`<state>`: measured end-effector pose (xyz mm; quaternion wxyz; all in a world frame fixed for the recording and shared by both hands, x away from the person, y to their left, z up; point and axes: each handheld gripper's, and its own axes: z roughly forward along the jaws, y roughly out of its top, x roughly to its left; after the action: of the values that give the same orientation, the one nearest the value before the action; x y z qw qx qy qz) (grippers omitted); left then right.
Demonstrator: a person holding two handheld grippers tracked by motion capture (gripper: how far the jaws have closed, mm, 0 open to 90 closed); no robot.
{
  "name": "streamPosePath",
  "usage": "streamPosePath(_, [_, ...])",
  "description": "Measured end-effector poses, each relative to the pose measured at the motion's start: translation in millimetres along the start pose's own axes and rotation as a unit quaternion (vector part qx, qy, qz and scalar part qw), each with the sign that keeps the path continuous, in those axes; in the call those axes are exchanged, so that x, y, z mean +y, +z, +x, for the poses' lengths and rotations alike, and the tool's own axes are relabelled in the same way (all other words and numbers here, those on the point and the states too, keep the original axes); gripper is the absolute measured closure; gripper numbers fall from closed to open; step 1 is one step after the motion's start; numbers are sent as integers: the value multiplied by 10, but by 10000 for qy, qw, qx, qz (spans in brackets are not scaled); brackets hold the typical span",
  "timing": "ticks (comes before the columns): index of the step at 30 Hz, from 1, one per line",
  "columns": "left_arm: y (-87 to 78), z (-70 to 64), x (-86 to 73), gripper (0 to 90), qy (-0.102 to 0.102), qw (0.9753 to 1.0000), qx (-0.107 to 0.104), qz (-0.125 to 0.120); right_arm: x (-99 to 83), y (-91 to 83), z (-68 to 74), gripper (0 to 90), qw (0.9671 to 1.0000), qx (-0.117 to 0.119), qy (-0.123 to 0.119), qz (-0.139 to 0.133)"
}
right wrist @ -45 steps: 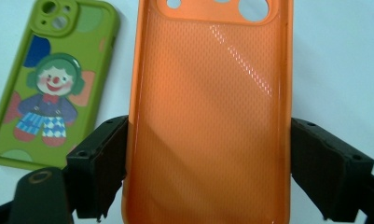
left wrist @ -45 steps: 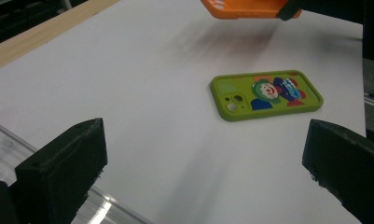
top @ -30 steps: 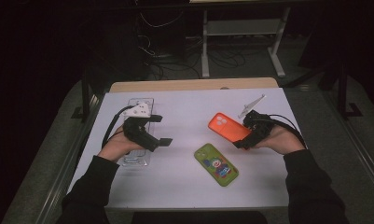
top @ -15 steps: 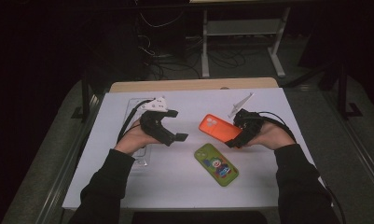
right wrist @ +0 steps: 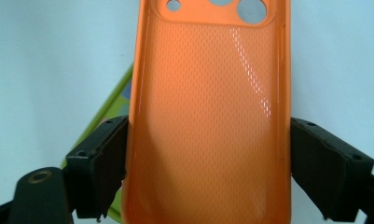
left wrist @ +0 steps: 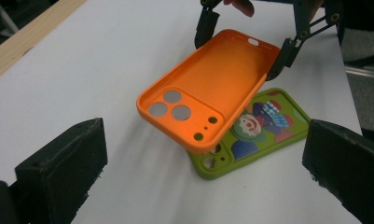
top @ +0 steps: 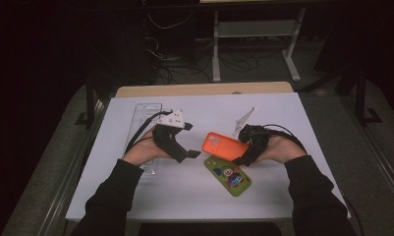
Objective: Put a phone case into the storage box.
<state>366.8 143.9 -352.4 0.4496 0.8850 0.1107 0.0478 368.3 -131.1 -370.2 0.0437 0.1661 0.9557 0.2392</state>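
My right gripper [top: 239, 146] is shut on an orange phone case [top: 223, 145], its jaws pressing the case's two long edges. The orange phone case [right wrist: 208, 116] is held above the table, hollow side up, camera holes pointing away from the right gripper [right wrist: 208, 170]. A green phone case [top: 229, 176] with a clown picture lies flat on the white table, partly under the orange phone case [left wrist: 208, 88]. My left gripper [top: 193, 140] is open and empty, facing the orange case from the left. In the left gripper view the green case [left wrist: 268, 123] lies beyond the left gripper [left wrist: 201, 168].
A clear plastic tray [top: 144, 115] lies at the table's left, under the left hand. A small pale triangular piece [top: 244, 117] sits behind the right hand. A wooden strip [top: 204, 89] runs along the far edge of the white table [top: 194, 196].
The left gripper has lifted off the tray and swung right toward the table's middle. The right gripper has carried the orange case left, so it now overhangs the green case.
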Motion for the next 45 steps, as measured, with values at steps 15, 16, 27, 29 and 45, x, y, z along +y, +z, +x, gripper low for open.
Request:
streamPosePath(15, [123, -136, 13, 0, 618, 9954, -464, 572, 192, 118, 256, 154, 9966, 388, -722, -6])
streamPosePath(16, [137, -153, 8, 0, 591, 9951, -496, 612, 201, 125, 272, 154, 9962, 414, -764, -11])
streamPosePath(27, [265, -230, -25, 0, 857, 9874, -809, 1055, 273, 167, 389, 154, 9924, 540, -1102, -53])
streamPosePath(29, [295, -238, -36, 0, 891, 9860, -829, 1141, 288, 166, 405, 154, 9920, 555, -1132, -80])
streamPosePath(45, [425, -292, -97, 59, 1063, 9768, -917, 1615, 336, 170, 465, 153, 9892, 611, -1321, -149])
